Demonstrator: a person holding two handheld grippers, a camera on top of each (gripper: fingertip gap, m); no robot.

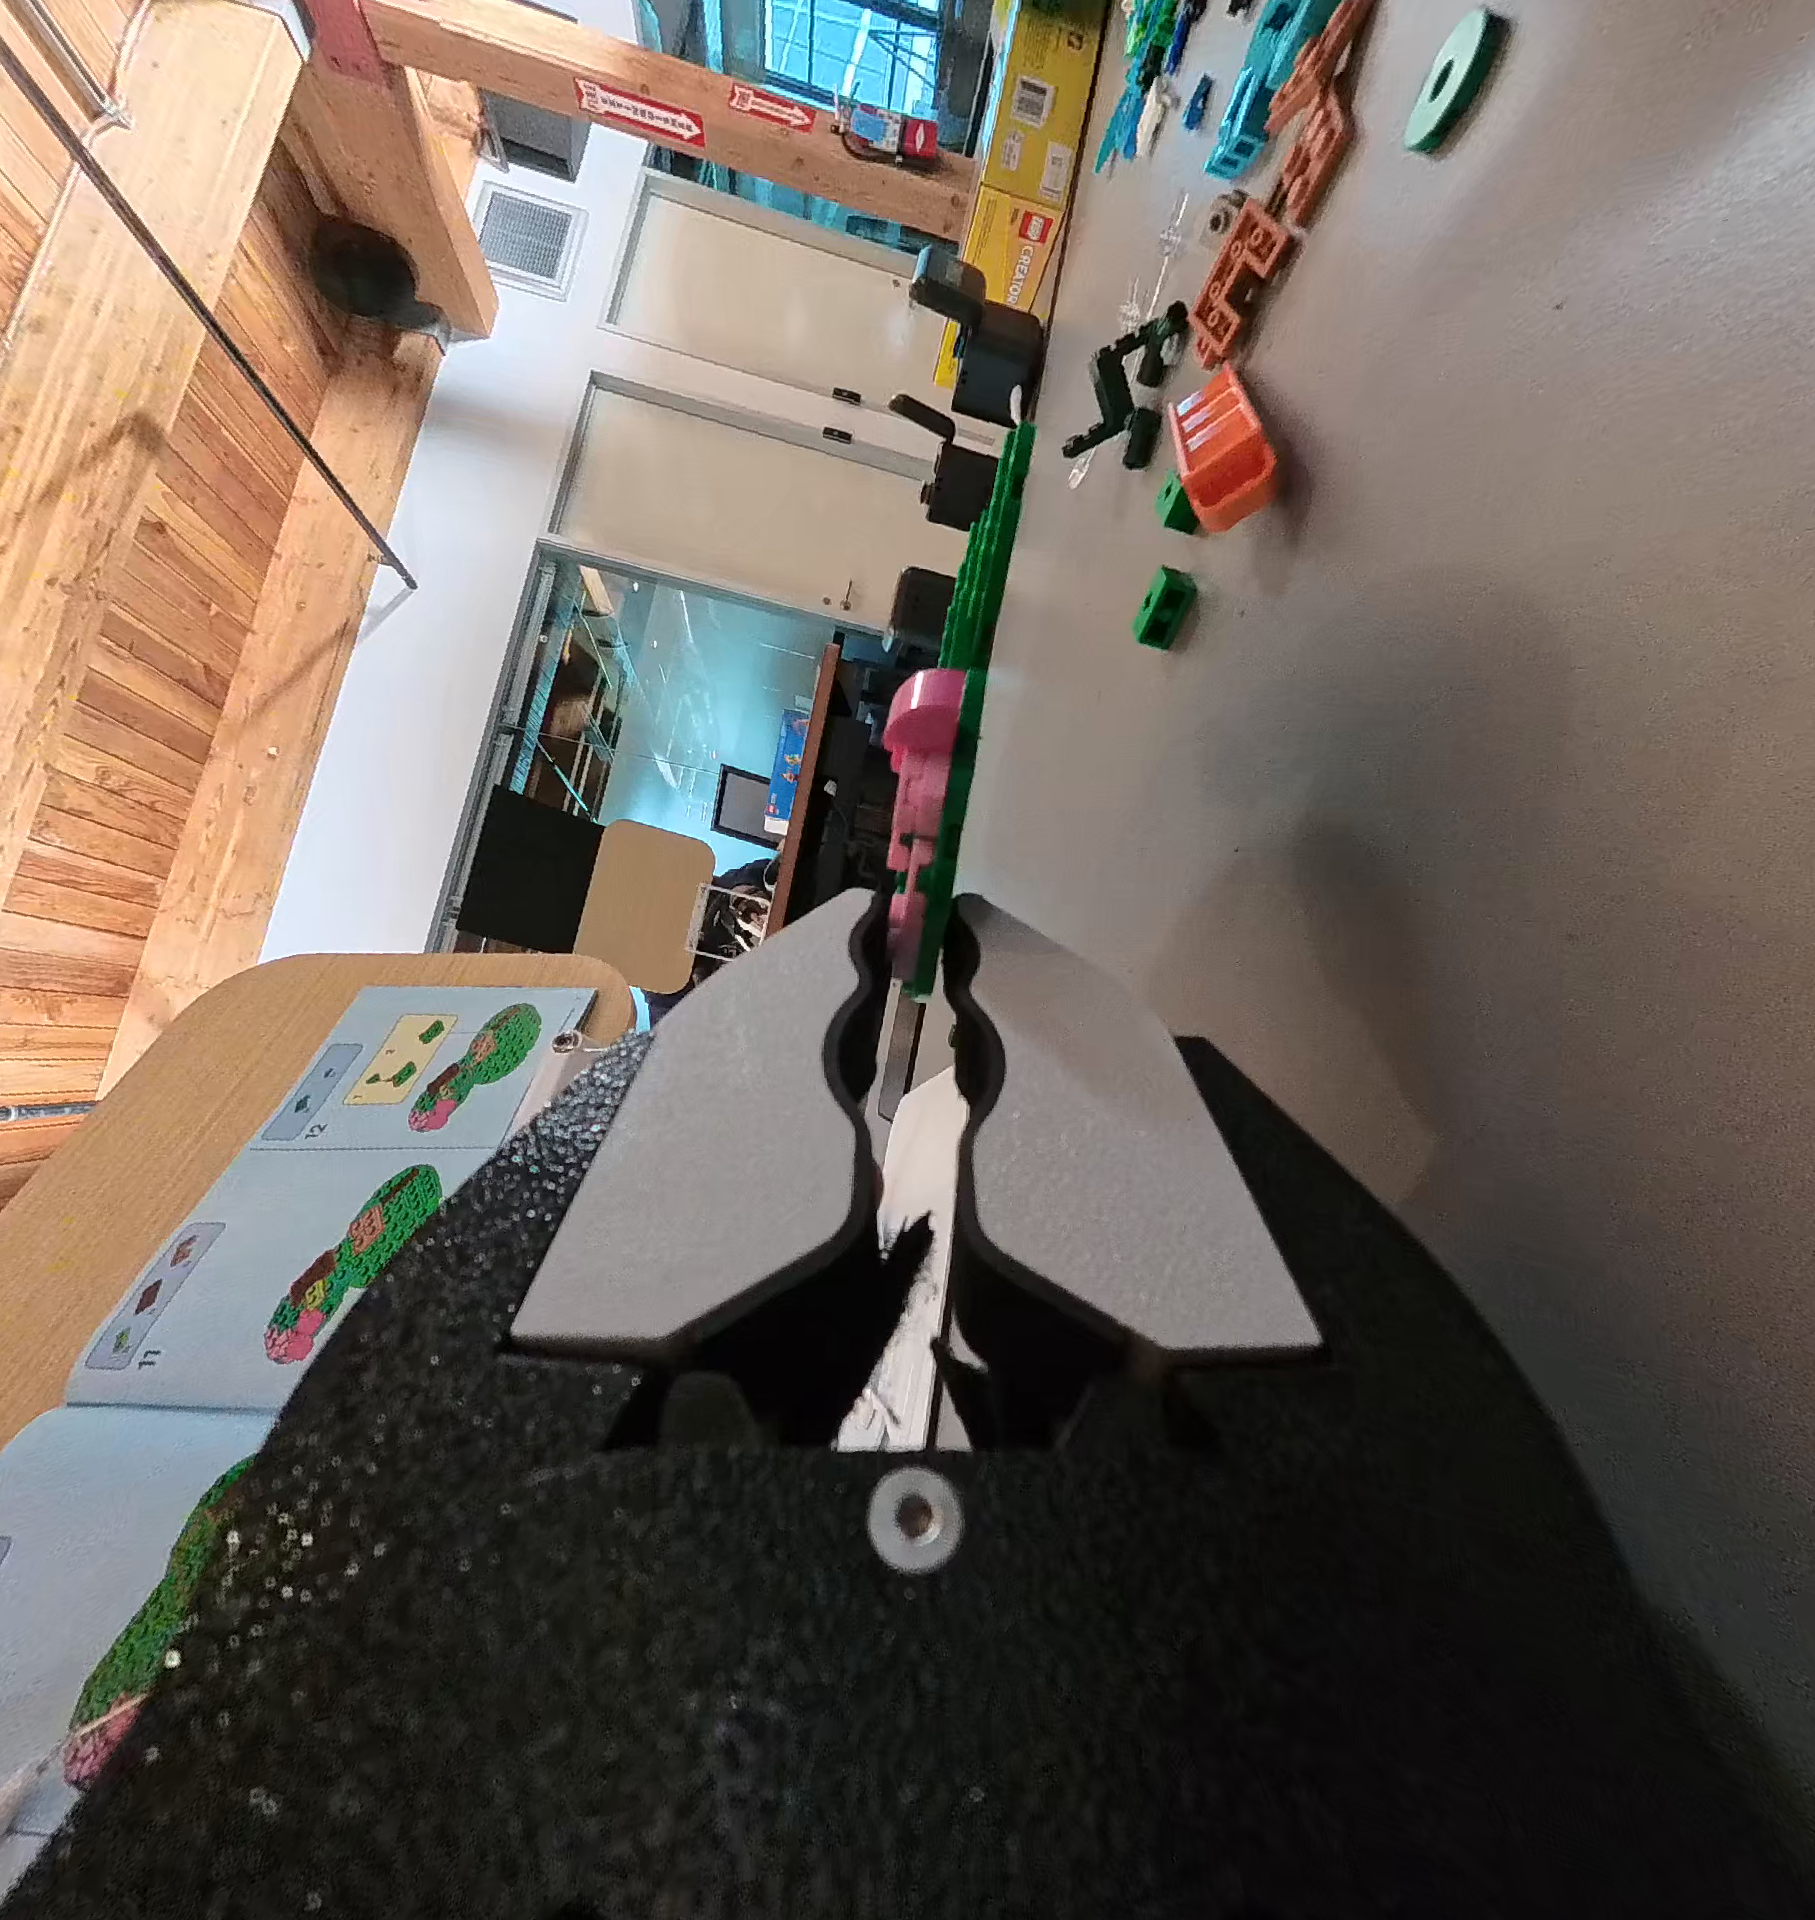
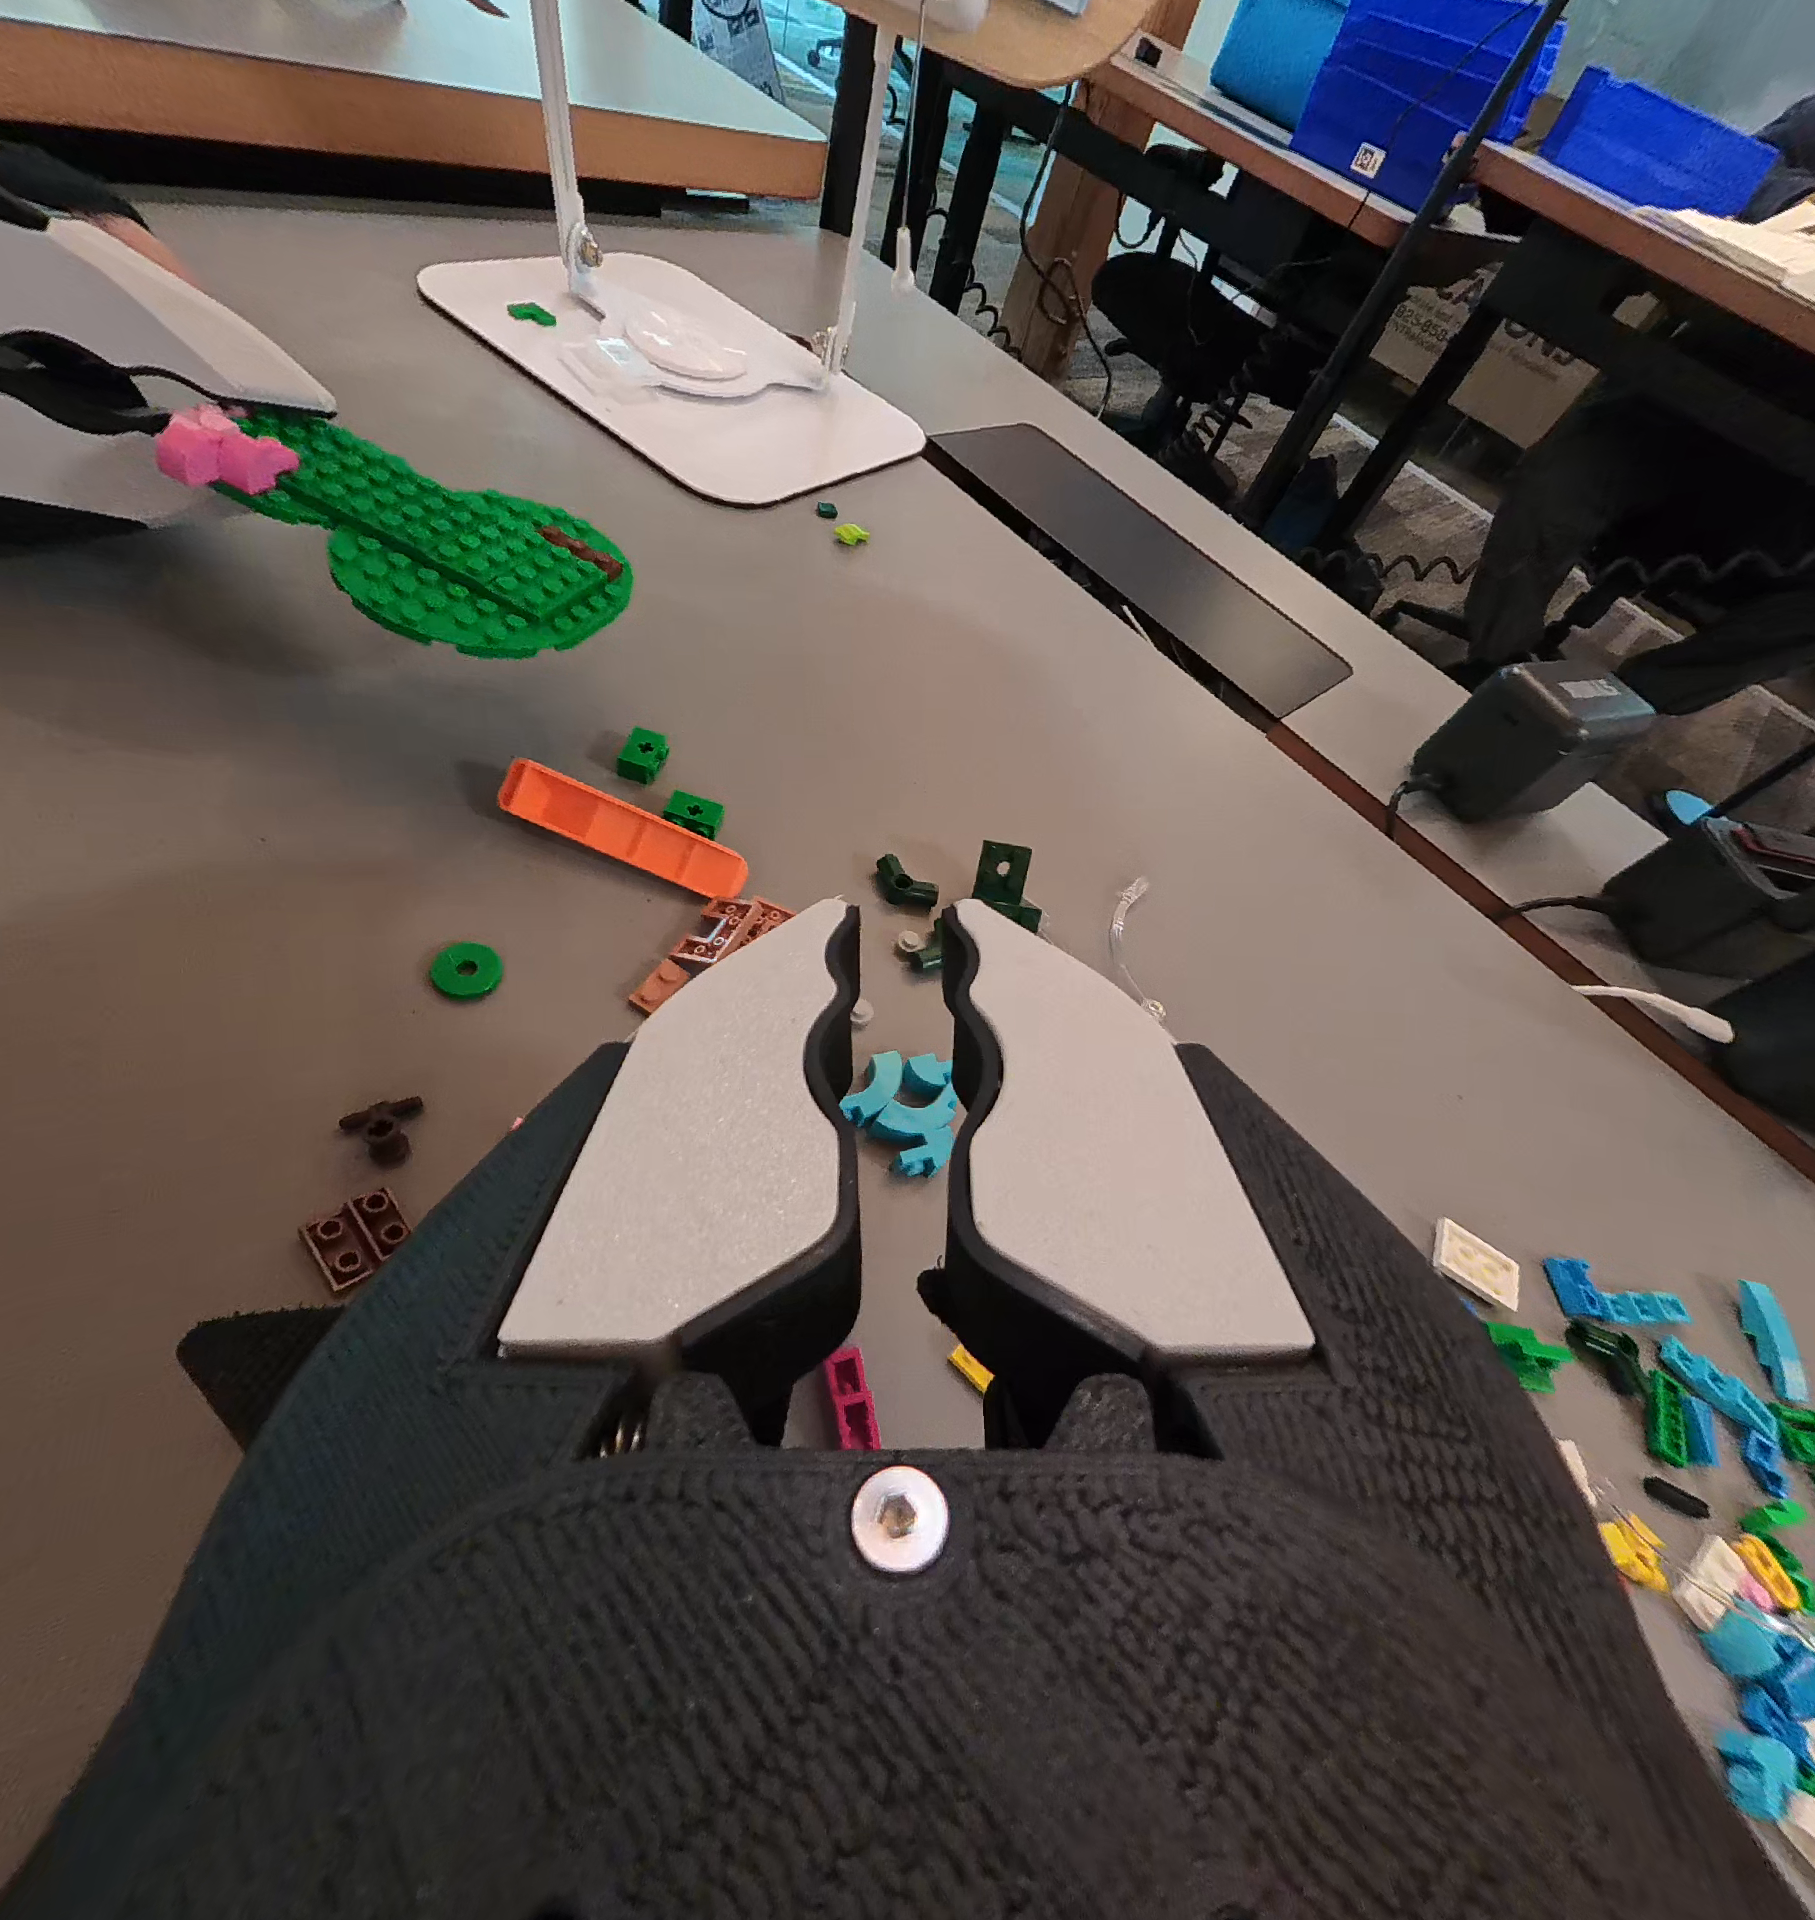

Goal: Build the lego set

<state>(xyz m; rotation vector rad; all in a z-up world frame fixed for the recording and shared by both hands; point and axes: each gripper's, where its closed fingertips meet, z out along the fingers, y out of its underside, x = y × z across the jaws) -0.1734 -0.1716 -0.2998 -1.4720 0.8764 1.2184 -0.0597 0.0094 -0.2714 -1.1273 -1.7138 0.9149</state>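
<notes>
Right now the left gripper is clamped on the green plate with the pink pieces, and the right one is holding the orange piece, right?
Not quite. In the right wrist view the right gripper is open and holds nothing; the orange piece lies on the table.

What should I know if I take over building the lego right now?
Left gripper: fingers closed on the pink end of the flat green studded lego base, holding it at the grey table.
Right gripper: open, empty, hovering over loose pieces near the light blue curved bricks.
Done: pink flower bricks and a brown strip are on the base.
Left: most pieces are loose, including the orange long brick and small green cube bricks.
</notes>
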